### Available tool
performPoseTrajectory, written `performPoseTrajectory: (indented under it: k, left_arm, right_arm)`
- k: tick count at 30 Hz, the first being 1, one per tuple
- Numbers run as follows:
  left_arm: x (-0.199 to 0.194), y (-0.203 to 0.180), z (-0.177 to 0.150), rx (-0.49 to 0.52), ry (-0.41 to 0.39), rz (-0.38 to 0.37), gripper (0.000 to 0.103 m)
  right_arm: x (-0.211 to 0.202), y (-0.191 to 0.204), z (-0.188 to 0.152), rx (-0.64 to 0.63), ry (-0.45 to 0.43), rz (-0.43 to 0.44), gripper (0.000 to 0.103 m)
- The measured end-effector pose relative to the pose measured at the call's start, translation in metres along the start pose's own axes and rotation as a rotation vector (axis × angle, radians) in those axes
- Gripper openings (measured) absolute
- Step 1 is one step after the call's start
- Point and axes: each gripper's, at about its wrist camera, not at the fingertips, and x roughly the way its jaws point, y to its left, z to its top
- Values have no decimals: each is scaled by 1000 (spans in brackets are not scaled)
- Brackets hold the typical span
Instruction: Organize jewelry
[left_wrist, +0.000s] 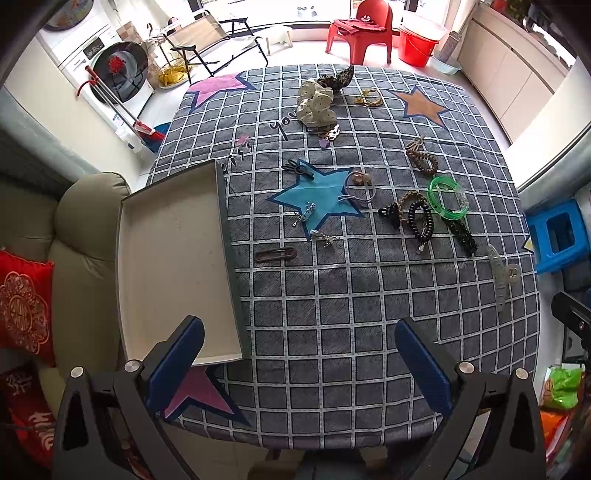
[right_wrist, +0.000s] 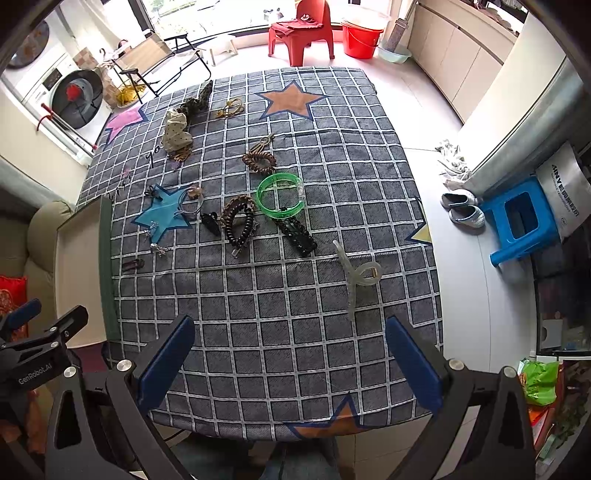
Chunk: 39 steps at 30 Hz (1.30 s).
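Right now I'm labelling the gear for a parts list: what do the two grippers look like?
Both match: the left gripper and right gripper each have two flat blue pads on black angular finger frames with triangular cut-outs and silver round bolts. In the right wrist view, the left gripper's black body carries white "GenRobot.AI" lettering.

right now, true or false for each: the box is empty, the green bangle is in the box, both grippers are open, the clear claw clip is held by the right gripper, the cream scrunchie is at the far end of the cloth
1. The box is empty. True: only its bare pale floor shows.
2. The green bangle lies in the box. False: it lies on the checked cloth, well to the right of the box.
3. Both grippers are open. True: the left gripper and right gripper each have jaws spread with nothing between.
4. The right gripper holds the clear claw clip. False: the clip rests on the cloth ahead of the fingers.
5. The cream scrunchie sits at the far end. True.
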Motion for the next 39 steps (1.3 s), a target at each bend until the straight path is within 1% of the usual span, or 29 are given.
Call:
performPoseTrajectory:
  k: [39]
  left_arm:
    - [1, -5, 1, 11, 6, 6, 103]
  right_arm:
    - [1, -3, 0, 5, 4, -6, 103]
